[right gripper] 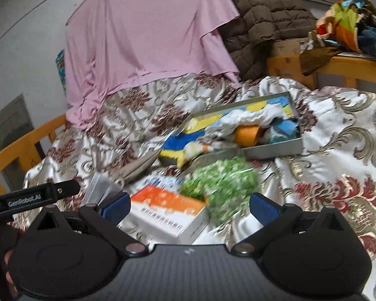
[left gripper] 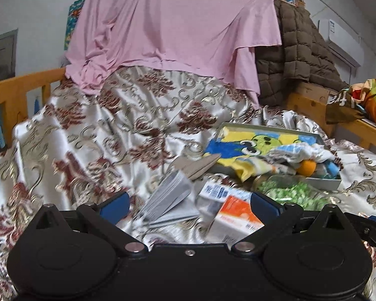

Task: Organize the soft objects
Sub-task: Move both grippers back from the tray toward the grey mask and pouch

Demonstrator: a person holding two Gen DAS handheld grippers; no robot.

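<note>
Blue-padded fingers of the left gripper [left gripper: 189,204] stand wide apart with nothing between them, and the right gripper [right gripper: 190,207] is spread just as wide and equally empty; both hang low over the bed, probably poised to choose something from the clutter ahead.

Taking the grey tray [right gripper: 273,148] as landmark: nearest the grippers, on the near side of the tray, lies one orange-and-white box [right gripper: 168,210] flat on the satin bedspread [left gripper: 92,135]. Just beside it, toward the tray, is one bag of green bits [right gripper: 220,183], blurred. Left of the box a stack of grey packets [left gripper: 166,195] leans loosely; their count cannot be told. One beige pouch [left gripper: 200,166] rests at the tray's near-left corner.

The soft things sit in the tray itself: one cartoon towel [left gripper: 240,143] spilling over its near edge, one white cloth [right gripper: 248,116] bunched on top, one orange piece [right gripper: 247,134] and some blue scraps. I judge the tray is the collecting place.

Beyond the tray hang one pink sheet [left gripper: 173,25] and one brown quilted coat [left gripper: 295,50], seemingly draped there out of the way.
</note>
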